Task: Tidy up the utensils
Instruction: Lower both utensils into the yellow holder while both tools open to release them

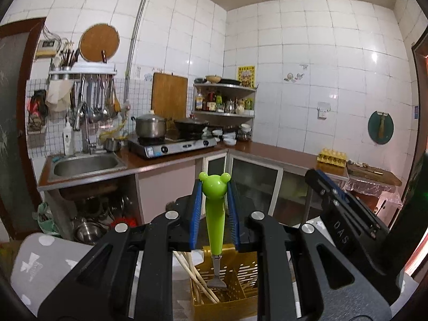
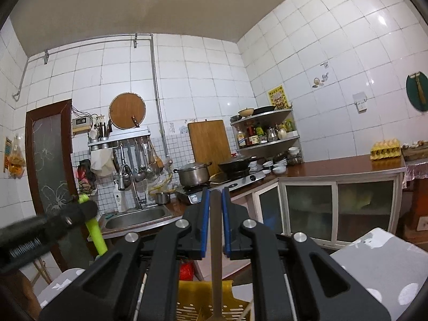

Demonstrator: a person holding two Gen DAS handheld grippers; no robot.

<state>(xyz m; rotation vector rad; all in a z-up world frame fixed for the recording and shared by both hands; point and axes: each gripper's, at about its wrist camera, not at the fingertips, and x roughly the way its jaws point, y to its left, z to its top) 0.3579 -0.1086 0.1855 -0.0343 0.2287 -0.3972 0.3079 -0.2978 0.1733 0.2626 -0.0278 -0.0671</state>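
A tiled kitchen fills both views: a brown counter (image 1: 270,151) runs across mid-frame, with a steel sink (image 1: 85,164) at centre left and a gas stove (image 1: 172,144) carrying a lidded pot (image 1: 150,127) and a dark wok (image 1: 191,124) beside it. A wall rack of ladles (image 1: 93,99) hangs at upper left, and an egg tray (image 1: 331,156) sits at mid-right.

At the bottom centre of the left wrist view, a yellow slotted utensil basket (image 1: 242,290) waits below both tools, with wooden chopsticks (image 1: 198,281) already leaning in its left compartment.

The left gripper (image 1: 215,208) is closed nearly all the way on a green bear-handled fork (image 1: 215,214), its blue pads (image 1: 196,214) pressing the handle from both sides. The fork hangs upright, metal end down, over the basket's middle; whether it touches the basket floor cannot be told.

The right gripper (image 2: 215,222) is clamped almost shut on a thin metal utensil (image 2: 216,240), handle pointing up between the pads and the lower end dropping toward the basket (image 2: 187,302) at the bottom edge. Its head is cut off by the frame.

The step appears to be lowering each piece into a free compartment. Done well, that means keeping both utensils vertical, lining each one over a slot clear of the chopsticks, and releasing only once the tip is inside the walls.

The risk lies in crowding: the right gripper's body looms at lower right in the left view, just beside the left tool, so the two could knock over the narrow basket.
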